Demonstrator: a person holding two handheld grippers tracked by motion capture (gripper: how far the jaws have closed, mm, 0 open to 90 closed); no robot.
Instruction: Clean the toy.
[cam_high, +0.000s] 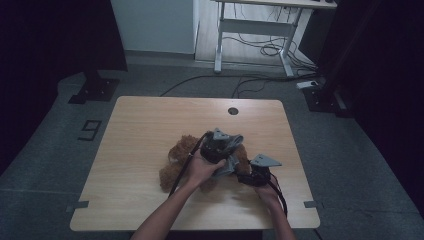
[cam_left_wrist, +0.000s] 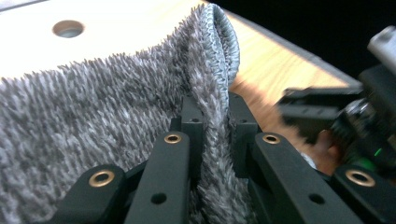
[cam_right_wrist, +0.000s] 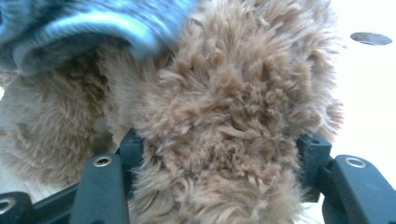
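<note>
- While the brown plush toy (cam_high: 175, 167) lies on the desk (cam_high: 140, 130), toward 6 o'clock from its middle, a grey cloth (cam_high: 231, 142) drapes over the toy's 3 o'clock side.
- Left gripper (cam_left_wrist: 212, 128): jaws pressed together on a fold of the cloth, seen from the left gripper view.
- A round hole (cam_high: 233, 111) sits at 12 o'clock of the toy.
- Right gripper (cam_right_wrist: 219, 154), at the toy's 4 o'clock: jaws flank a furry limb, both pads touching the fur.
</note>
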